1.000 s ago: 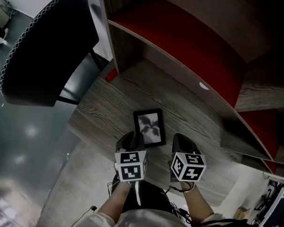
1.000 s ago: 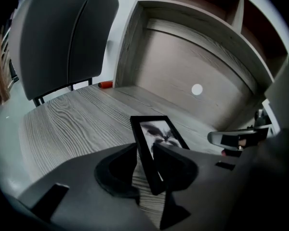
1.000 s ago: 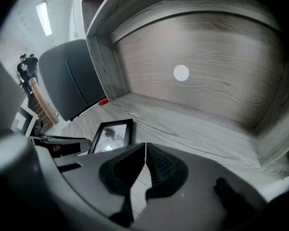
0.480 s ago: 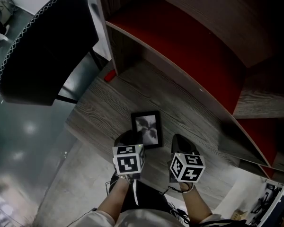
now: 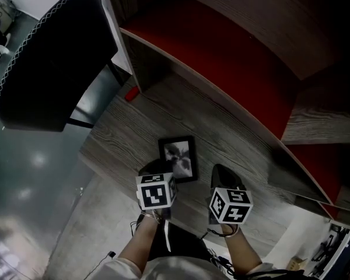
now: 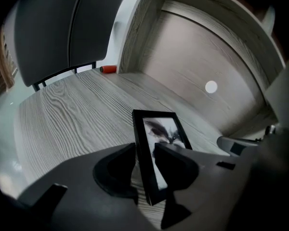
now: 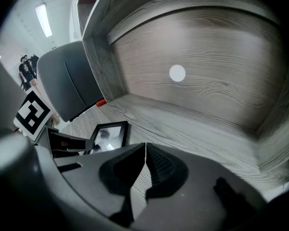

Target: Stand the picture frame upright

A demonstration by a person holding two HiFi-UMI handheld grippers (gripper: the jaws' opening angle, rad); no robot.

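your left gripper has just been closing, now pinching the picture frame by its near edge, low on the desk. right gripper pressed together, empty. frame's not upright yet.

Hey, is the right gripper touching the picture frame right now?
Apart. The head view shows bare desk between the right gripper and the picture frame; in the right gripper view its jaws are together with nothing between them.

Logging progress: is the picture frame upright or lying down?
Lying down: the frame shows its whole face to the head view, back toward the desk. Whether its near edge is slightly lifted, cannot tell.
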